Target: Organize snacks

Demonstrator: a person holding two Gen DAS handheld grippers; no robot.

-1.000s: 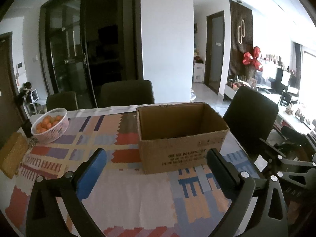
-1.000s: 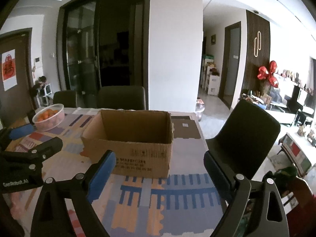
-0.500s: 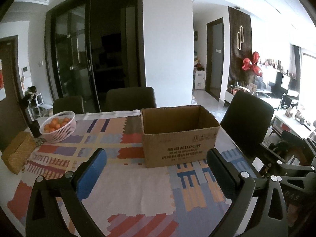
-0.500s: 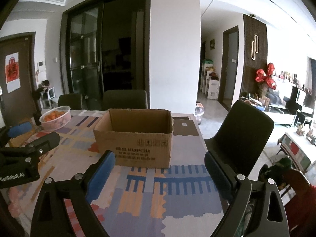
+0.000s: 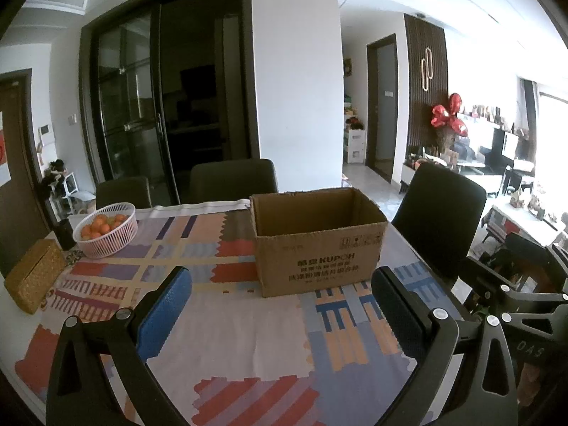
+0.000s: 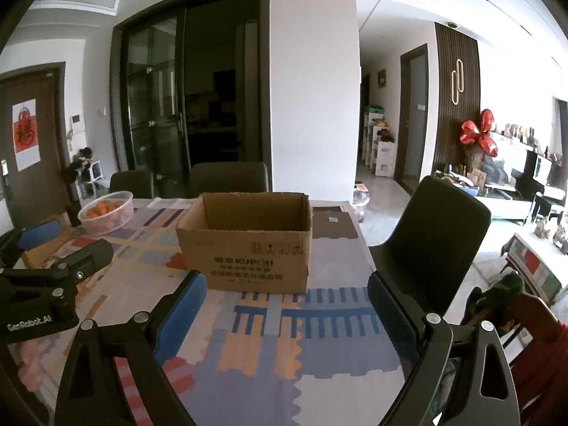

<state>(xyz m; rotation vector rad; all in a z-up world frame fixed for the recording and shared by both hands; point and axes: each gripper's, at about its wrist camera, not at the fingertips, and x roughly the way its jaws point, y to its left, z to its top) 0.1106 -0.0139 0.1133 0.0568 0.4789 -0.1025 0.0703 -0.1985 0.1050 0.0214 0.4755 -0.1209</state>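
Cardboard, plain brown and printed on its near face, made up the open-topped box (image 5: 319, 245) that stood on the table straight ahead of both grippers; its long axis ran across the view, its opening faced up, and what lay inside was hidden. The left gripper (image 5: 280, 305) held its jaws wide apart with nothing between them; the right gripper (image 6: 287, 305) stood likewise spread and empty; neither touched the box, and I judged the two about equally near it, the left seeing it slightly to its right. No loose snacks showed on the patchwork tablecloth (image 5: 227, 319); a white lattice basket (image 5: 106, 230) of small orange fruit sat well apart to the left, beside a woven straw-coloured case (image 5: 33, 280); dark chairs ringed the table.
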